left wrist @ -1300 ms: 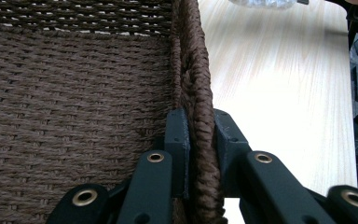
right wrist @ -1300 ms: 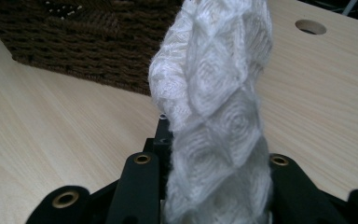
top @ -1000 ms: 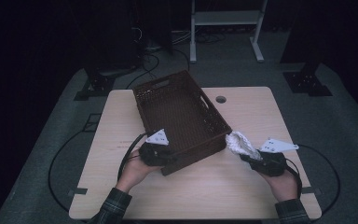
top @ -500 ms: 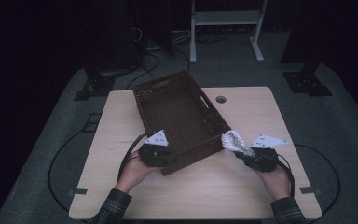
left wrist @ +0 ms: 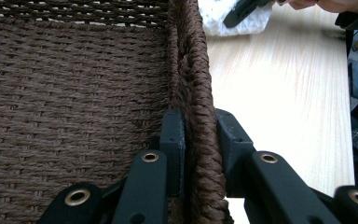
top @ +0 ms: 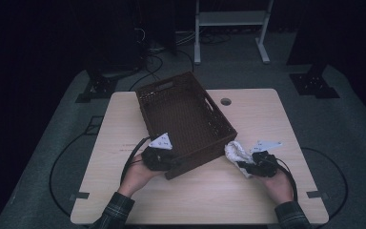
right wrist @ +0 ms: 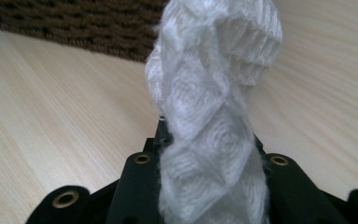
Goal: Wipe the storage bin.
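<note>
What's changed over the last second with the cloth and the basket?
The right tool has carried the white cloth down and toward the basket's near corner, keeping its grip. The left tool stays clamped on the basket wall; the basket hasn't shifted.

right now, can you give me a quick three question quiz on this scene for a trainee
1. True or false: the left gripper has its jaws clamped on the near wall of the brown woven basket.
2. What does the right gripper hold? A) a sponge B) a white cloth C) a cup
3. Fill in: the white cloth is ____ the basket, over the table.

Key:
1. True; one jaw is inside the wall, one outside.
2. B
3. Outside; it hangs in the jaws just off the basket's near right corner.
</note>
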A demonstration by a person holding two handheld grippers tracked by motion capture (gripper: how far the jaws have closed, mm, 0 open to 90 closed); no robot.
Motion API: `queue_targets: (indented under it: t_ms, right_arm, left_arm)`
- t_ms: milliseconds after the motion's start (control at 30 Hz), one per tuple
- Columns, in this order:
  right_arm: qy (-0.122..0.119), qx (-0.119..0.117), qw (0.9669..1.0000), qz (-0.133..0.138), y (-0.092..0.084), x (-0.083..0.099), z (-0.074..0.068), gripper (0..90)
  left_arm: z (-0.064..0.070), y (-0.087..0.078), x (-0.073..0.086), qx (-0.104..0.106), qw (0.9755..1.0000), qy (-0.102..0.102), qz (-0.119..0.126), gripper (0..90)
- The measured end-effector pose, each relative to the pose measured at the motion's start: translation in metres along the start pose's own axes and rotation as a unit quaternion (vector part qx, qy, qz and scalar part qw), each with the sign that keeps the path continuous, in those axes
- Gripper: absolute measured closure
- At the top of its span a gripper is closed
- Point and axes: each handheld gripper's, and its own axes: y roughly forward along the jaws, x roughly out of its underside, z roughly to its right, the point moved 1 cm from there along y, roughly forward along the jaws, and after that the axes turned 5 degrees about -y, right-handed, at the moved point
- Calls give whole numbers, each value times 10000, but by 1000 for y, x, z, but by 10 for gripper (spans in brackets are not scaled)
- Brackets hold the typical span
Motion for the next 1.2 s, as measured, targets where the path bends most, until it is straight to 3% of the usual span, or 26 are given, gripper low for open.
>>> queue_targets:
  t_ms: [200,333,767,1200]
  right_arm:
    - [22,-123,9996,-262,10,3,-2,687]
    - [-19,-125,9996,-234,8,2,-2,687]
    - [-292,60,9974,649,-29,-11,-17,688]
    - [-408,149,9935,1051,-47,-22,-23,689]
  left_arm:
    - [0,0,0,-3,10000,-6,4,741]
    - [0,0,0,-5,10000,-9,4,741]
    - [0,0,0,-1,10000,-21,3,741]
    - [0,0,-1,-4,10000,-16,-13,741]
